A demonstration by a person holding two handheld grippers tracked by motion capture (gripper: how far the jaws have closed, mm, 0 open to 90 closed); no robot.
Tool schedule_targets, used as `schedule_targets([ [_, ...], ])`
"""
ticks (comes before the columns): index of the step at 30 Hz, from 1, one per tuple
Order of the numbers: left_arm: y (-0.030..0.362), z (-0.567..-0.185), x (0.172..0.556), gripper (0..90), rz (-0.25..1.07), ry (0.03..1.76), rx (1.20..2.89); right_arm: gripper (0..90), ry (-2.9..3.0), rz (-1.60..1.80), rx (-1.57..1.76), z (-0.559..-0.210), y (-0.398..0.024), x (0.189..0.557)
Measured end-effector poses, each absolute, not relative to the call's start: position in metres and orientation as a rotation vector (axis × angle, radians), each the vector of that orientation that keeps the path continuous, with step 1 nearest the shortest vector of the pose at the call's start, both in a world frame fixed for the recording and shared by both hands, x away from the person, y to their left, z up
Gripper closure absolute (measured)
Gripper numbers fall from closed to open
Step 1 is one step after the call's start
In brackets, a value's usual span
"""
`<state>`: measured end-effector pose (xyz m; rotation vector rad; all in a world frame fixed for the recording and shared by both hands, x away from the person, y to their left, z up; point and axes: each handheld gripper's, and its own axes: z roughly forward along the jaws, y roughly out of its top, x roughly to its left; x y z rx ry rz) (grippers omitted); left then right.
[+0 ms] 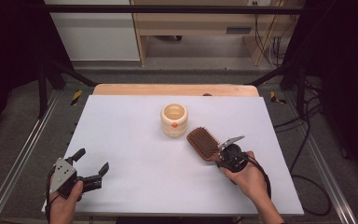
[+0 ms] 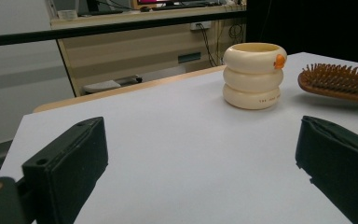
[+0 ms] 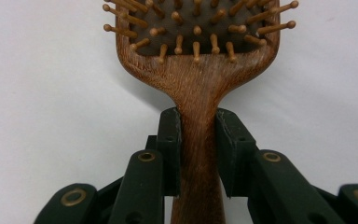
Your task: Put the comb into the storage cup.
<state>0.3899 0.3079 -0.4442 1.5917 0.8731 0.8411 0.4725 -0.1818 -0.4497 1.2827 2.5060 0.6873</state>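
Observation:
A brown wooden hairbrush [image 1: 203, 143] lies bristles up on the white table right of centre, its handle pointing toward the person. My right gripper [image 1: 220, 157] is shut on that handle; the right gripper view shows both black pads pressed against the handle of the hairbrush [image 3: 198, 126], with my right gripper [image 3: 198, 122] just below the bristled head. A cream ringed cup [image 1: 174, 120] with an orange dot stands upright mid-table, just left of the brush head. My left gripper [image 1: 91, 161] rests at the near left, open and holding nothing. The left gripper view has the cup [image 2: 253, 75] and brush [image 2: 339, 81] far ahead.
The white table top [image 1: 135, 154] has a wooden strip along its far edge [image 1: 175, 89]. Metal frame rails run down both sides. Cables lie on the floor at the right.

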Motion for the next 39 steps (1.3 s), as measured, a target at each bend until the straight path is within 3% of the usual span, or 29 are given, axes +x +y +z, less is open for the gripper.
schedule_targets([
  [21,0.263,-0.411,0.39,2.8,0.71,0.823,1.621,72.6,2.344,1.043,1.207,-0.439,-0.186,0.462],
  [39,0.187,-0.376,0.433,4.0,0.557,0.8,1.562,72.6,2.263,1.178,1.136,-0.43,-0.176,0.457],
])
